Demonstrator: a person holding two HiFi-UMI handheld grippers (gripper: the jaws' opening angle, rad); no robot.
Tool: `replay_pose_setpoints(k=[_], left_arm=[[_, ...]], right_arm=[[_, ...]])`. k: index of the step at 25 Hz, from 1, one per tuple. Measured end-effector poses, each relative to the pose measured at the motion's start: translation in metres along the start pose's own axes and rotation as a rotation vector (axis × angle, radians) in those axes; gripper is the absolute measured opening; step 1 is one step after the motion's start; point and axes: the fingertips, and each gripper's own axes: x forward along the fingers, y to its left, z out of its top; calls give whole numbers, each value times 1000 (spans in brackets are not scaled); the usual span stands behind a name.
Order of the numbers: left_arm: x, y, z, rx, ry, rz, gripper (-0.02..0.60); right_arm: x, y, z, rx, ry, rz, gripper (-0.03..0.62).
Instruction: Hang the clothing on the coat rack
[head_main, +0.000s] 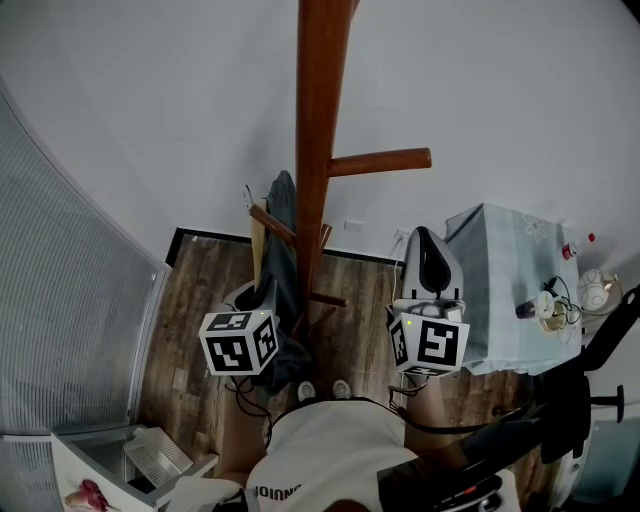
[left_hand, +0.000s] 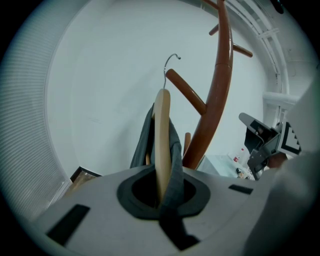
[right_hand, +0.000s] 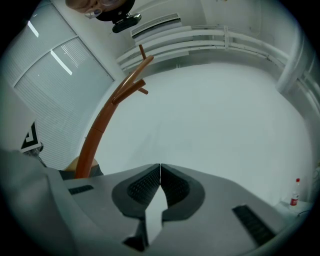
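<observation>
The brown wooden coat rack (head_main: 318, 140) stands by the white wall, one peg (head_main: 382, 160) pointing right. A dark grey garment (head_main: 283, 245) hangs on a pale wooden hanger (left_hand: 161, 132) with a metal hook (left_hand: 171, 62). My left gripper (left_hand: 163, 196) is shut on the hanger and the cloth over it, holding them upright. The hook sits just above the tip of a lower peg (left_hand: 186, 92); I cannot tell if they touch. In the head view the left gripper (head_main: 262, 292) is left of the pole. My right gripper (right_hand: 160, 171) is shut and empty, right of the pole (head_main: 427, 238).
A table with a pale cloth (head_main: 500, 300) stands at the right, with small items and a red-capped bottle (right_hand: 296, 192). Window blinds (head_main: 70, 280) run along the left. A white box (head_main: 150, 455) lies on the wooden floor (head_main: 200, 290) at lower left.
</observation>
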Motion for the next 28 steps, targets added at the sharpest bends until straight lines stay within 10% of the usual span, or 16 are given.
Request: replay_pose_setpoints(k=[28], left_arm=[[6,-3,-17,61,42,-11,23]], right_arm=[[2,5,0,-3,3,7,20]])
